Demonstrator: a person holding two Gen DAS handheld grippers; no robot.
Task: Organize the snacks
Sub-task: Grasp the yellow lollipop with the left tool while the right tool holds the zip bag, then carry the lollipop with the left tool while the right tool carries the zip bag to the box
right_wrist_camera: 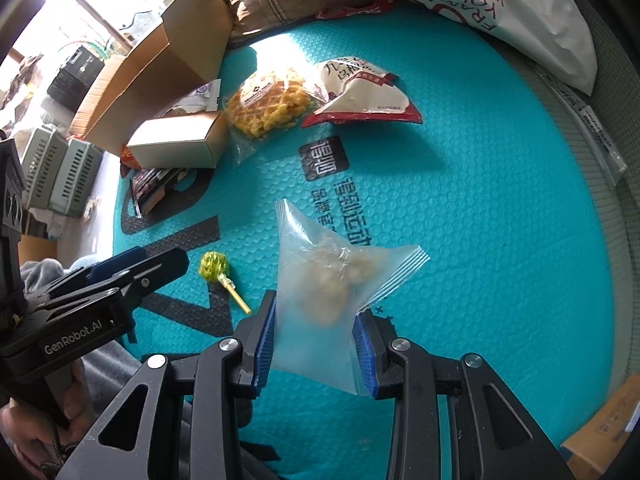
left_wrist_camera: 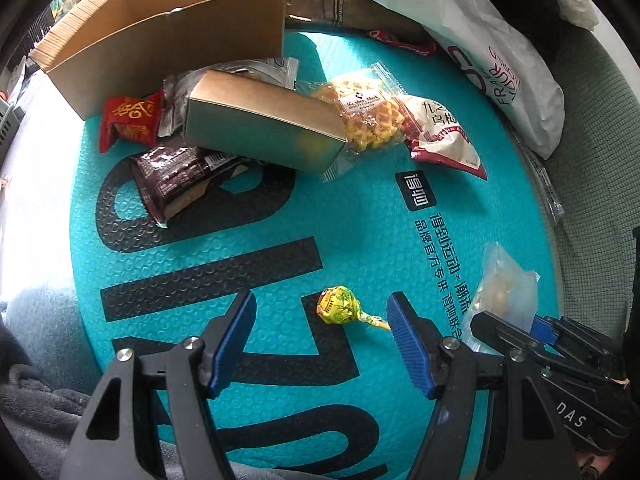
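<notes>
A yellow-wrapped lollipop [left_wrist_camera: 336, 306] lies on the teal mat [left_wrist_camera: 360, 220]. My left gripper [left_wrist_camera: 322, 302] hangs open just above it, a blue pad on either side, neither touching it. My right gripper [right_wrist_camera: 316, 306] is shut on a clear zip bag [right_wrist_camera: 328, 280] of pale snack pieces, held off the mat. In the left wrist view that bag [left_wrist_camera: 506, 284] and the right gripper [left_wrist_camera: 516, 330] show at the lower right. The left gripper [right_wrist_camera: 140, 268] appears at the left of the right wrist view, beside the lollipop [right_wrist_camera: 214, 266].
At the mat's far side lie a gold box [left_wrist_camera: 260, 120], a yellow snack bag [left_wrist_camera: 366, 116], a red-and-white bag [left_wrist_camera: 440, 132], a brown packet [left_wrist_camera: 176, 180] and a red packet [left_wrist_camera: 130, 120]. An open cardboard box [left_wrist_camera: 160, 40] stands behind them. A white plastic bag [left_wrist_camera: 500, 60] lies far right.
</notes>
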